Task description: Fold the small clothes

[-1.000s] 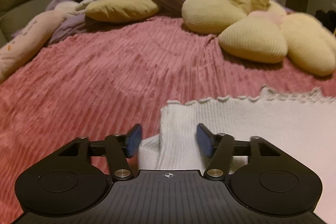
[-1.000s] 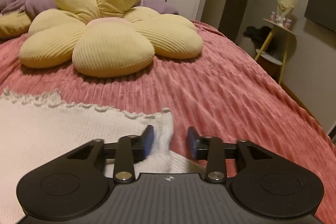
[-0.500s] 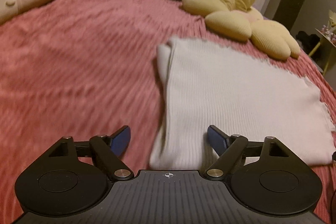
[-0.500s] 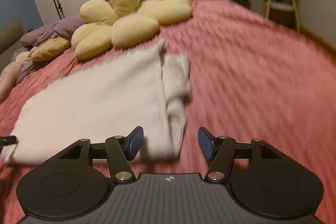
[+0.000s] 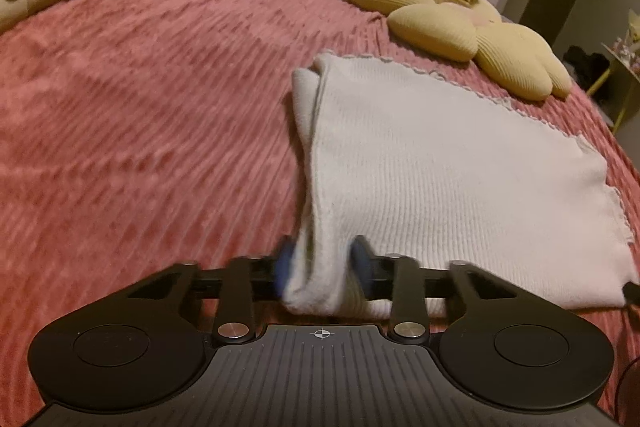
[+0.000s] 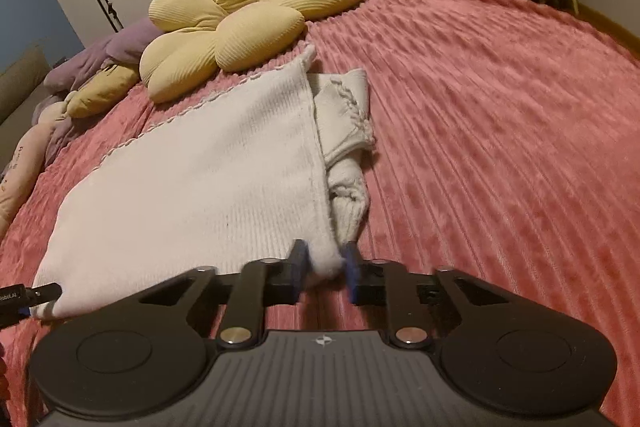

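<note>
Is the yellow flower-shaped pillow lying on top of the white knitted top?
No, the yellow flower-shaped pillow lies on the pink ribbed bedspread just beyond the white knitted top.

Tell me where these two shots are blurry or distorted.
Left wrist view: the left claw blue pads are motion-smeared as they close on the white garment; warm, dim light. Right wrist view: right claw sharper; fisheye bends the pink bedspread.
</note>
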Demonstrator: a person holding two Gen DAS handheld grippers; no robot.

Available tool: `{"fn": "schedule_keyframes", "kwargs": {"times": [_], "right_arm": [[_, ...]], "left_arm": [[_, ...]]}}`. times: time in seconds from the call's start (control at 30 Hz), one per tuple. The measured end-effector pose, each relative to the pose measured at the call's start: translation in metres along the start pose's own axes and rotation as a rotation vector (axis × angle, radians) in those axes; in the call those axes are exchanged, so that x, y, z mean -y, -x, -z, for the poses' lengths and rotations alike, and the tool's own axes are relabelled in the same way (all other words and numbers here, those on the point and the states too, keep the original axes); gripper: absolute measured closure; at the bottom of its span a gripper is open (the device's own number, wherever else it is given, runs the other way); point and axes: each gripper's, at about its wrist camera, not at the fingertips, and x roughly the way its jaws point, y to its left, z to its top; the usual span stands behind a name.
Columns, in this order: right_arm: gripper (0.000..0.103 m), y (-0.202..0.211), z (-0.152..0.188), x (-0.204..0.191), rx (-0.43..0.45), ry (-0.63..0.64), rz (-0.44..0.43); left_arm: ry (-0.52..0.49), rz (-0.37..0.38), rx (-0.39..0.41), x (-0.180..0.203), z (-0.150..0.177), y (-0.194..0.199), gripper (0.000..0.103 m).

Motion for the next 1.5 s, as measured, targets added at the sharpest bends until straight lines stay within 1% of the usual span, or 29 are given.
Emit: {"fn": "schedule_keyframes", "kwargs": {"times": [0.07, 0.17, 0.23, 0.33, 0.4, 0.57, 0.6, 0.67, 0.7, 0.73, 0.77, 0.8, 0.83, 0.87, 1.0, 1.1, 1.2, 1.27, 1.3, 1.33, 1.37, 1.43, 1.5], "right_arm": [[0.091, 0.005, -0.001, -0.006, 0.033, 0.048, 0.03], [0.092, 0.016, -0.001, -0.015, 0.102, 0.114, 0.063], [0.092, 0.019, 0.0, -0.02, 0.125, 0.153, 0.089], [0.092, 0.015, 0.003, -0.021, 0.114, 0.186, 0.137], [0.092, 0.016, 0.003, -0.021, 0.119, 0.188, 0.138], [0.092, 0.017, 0.004, -0.024, 0.134, 0.186, 0.143], [0.092, 0.015, 0.005, -0.023, 0.128, 0.187, 0.145], [0.092, 0.006, 0.009, -0.019, 0.094, 0.197, 0.162], [0.09, -0.002, 0.011, -0.017, 0.058, 0.207, 0.178], [0.089, -0.005, 0.013, -0.015, 0.054, 0.207, 0.178], [0.089, -0.003, 0.013, -0.016, 0.062, 0.205, 0.18], [0.086, 0.0, 0.012, -0.018, 0.064, 0.207, 0.186], [0.079, 0.004, 0.011, -0.02, 0.072, 0.205, 0.195], [0.076, 0.008, 0.011, -0.022, 0.082, 0.204, 0.205], [0.074, 0.026, 0.014, -0.027, 0.141, 0.228, 0.235], [0.074, 0.033, 0.015, -0.037, 0.176, 0.248, 0.218], [0.074, 0.033, 0.018, -0.051, 0.174, 0.275, 0.171], [0.074, 0.03, 0.021, -0.061, 0.153, 0.291, 0.142], [0.074, 0.028, 0.023, -0.065, 0.143, 0.298, 0.131], [0.074, 0.027, 0.025, -0.069, 0.137, 0.304, 0.119], [0.073, 0.026, 0.027, -0.073, 0.132, 0.308, 0.111], [0.073, 0.024, 0.03, -0.079, 0.122, 0.314, 0.09], [0.073, 0.022, 0.033, -0.084, 0.115, 0.324, 0.073]], "left_arm": [[0.009, 0.004, 0.0, -0.001, -0.004, 0.002, 0.084], [0.013, 0.007, -0.002, -0.004, -0.006, 0.003, 0.085], [-0.007, -0.003, -0.001, -0.003, -0.006, 0.004, 0.085], [-0.03, -0.008, 0.003, -0.002, -0.006, 0.006, 0.086], [-0.044, -0.015, 0.01, -0.002, -0.006, 0.007, 0.086], [-0.026, -0.012, 0.01, -0.009, -0.006, 0.005, 0.086], [-0.024, -0.012, 0.007, -0.01, -0.005, 0.003, 0.083], [-0.023, -0.026, 0.002, -0.013, -0.002, -0.002, 0.068], [-0.01, -0.043, 0.0, -0.016, -0.002, -0.003, 0.057], [0.005, -0.041, 0.003, -0.02, -0.001, -0.002, 0.053], [0.023, -0.026, 0.004, -0.024, -0.002, 0.0, 0.052], [0.042, -0.012, 0.003, -0.028, -0.002, 0.002, 0.049], [0.067, 0.0, -0.001, -0.033, -0.002, 0.004, 0.047], [0.083, 0.015, -0.002, -0.037, -0.003, 0.005, 0.047], [0.148, 0.102, -0.014, -0.045, -0.005, 0.004, 0.049], [0.213, 0.171, -0.028, -0.047, -0.007, -0.003, 0.05], [0.253, 0.229, -0.053, -0.047, -0.011, -0.017, 0.048], [0.278, 0.23, -0.059, -0.049, -0.014, -0.026, 0.05], [0.296, 0.247, -0.059, -0.051, -0.017, -0.03, 0.052], [0.311, 0.258, -0.059, -0.053, -0.019, -0.032, 0.06], [0.32, 0.269, -0.06, -0.054, -0.022, -0.035, 0.063], [0.334, 0.284, -0.069, -0.058, -0.025, -0.041, 0.075], [0.351, 0.301, -0.074, -0.062, -0.026, -0.048, 0.075]]}}
